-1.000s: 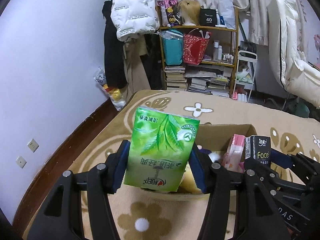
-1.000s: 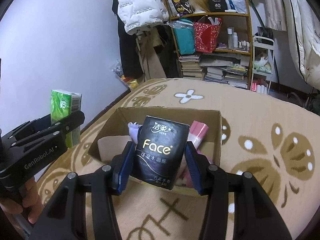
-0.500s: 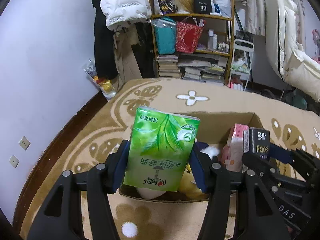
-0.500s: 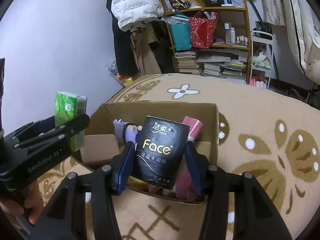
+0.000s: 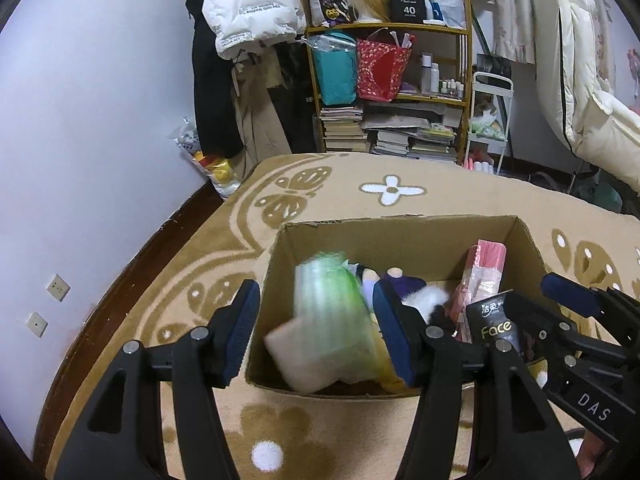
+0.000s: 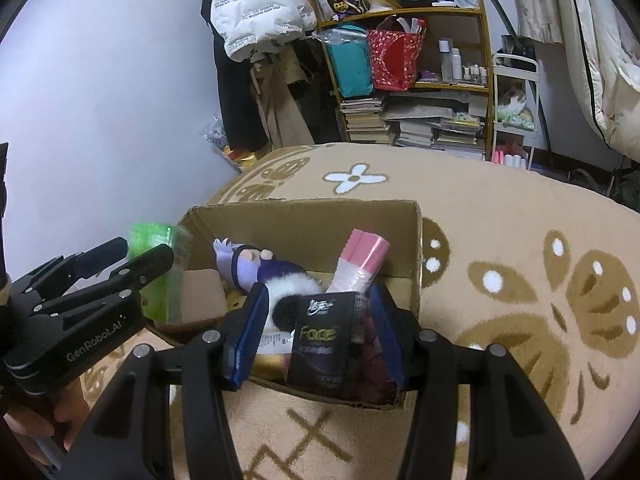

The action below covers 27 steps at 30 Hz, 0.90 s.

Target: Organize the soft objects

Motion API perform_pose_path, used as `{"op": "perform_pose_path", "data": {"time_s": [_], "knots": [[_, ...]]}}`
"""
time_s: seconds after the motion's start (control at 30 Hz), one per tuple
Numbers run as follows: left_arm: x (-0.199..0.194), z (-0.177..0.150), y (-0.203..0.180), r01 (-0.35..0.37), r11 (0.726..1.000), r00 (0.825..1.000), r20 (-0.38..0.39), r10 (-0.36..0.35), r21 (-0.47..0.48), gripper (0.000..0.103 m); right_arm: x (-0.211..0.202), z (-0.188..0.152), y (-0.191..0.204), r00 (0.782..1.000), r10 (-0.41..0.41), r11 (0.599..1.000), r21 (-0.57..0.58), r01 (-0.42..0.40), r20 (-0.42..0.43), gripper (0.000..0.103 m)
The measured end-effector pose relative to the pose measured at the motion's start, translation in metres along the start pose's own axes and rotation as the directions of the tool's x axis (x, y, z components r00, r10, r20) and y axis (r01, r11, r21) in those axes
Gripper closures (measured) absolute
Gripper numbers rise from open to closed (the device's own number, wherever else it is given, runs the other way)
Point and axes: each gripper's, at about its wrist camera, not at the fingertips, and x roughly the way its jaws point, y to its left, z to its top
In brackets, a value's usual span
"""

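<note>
An open cardboard box (image 5: 404,236) stands on the carpet; it also shows in the right wrist view (image 6: 312,220). My left gripper (image 5: 320,328) is open above the box's near left part. The green tissue pack (image 5: 332,320) is blurred and tipping between the spread fingers, free of the pads; it shows as a green blur in the right wrist view (image 6: 160,276). My right gripper (image 6: 316,332) is open over the box's near right part. The black "Face" tissue pack (image 6: 324,336) is blurred between its fingers, touching neither pad. It shows too in the left wrist view (image 5: 496,328).
In the box lie a pink tissue pack (image 6: 360,260), a purple plush doll (image 6: 256,264) and a white furry toy (image 6: 296,288). The tan patterned carpet (image 6: 500,220) surrounds the box. A cluttered shelf (image 5: 388,92) and hanging coats (image 5: 248,12) stand at the back wall.
Both grippers moved forward over the box and opened. The green pack and the black pack left the pads and are dropping into the box.
</note>
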Motion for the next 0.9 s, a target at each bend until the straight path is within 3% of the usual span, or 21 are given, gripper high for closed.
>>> {"op": "perform_pose_path", "data": {"time_s": [0.07,0.17,0.33,0.4,0.47,0.6,0.9], "knots": [[-0.004,0.000,0.002,-0.003,1.000,1.000,0.008,0.003,-0.003,0.033,-0.003,0.000,0.000,1.000,-0.006,1.000,-0.002,0.006,0.005,0.044],[-0.014,0.000,0.005,-0.022,1.000,0.999,0.034,0.022,-0.004,0.030,-0.010,0.001,0.001,1.000,-0.012,1.000,-0.003,0.012,0.020,0.039],[-0.033,-0.004,0.011,-0.047,0.999,0.997,0.057,0.047,-0.001,0.015,-0.024,0.000,0.001,0.999,-0.017,1.000,0.018,0.016,0.042,0.019],[-0.039,-0.006,0.013,-0.056,0.998,0.997,0.062,0.056,0.003,0.013,-0.029,-0.001,0.000,0.999,-0.016,1.000,0.026,0.015,0.043,0.013],[-0.046,-0.008,0.013,-0.063,0.998,0.996,0.059,0.062,0.012,0.003,-0.035,-0.003,0.001,0.999,-0.015,0.999,0.029,0.014,0.041,0.010],[-0.056,-0.013,0.010,-0.084,0.996,0.995,0.066,0.081,0.038,0.003,-0.046,-0.006,0.003,0.999,-0.011,0.999,0.034,0.010,0.052,0.003],[-0.078,-0.032,0.007,-0.104,0.993,0.994,0.029,0.103,0.054,0.003,-0.064,-0.016,0.012,0.999,-0.015,1.000,0.018,0.014,0.040,0.002]]}}
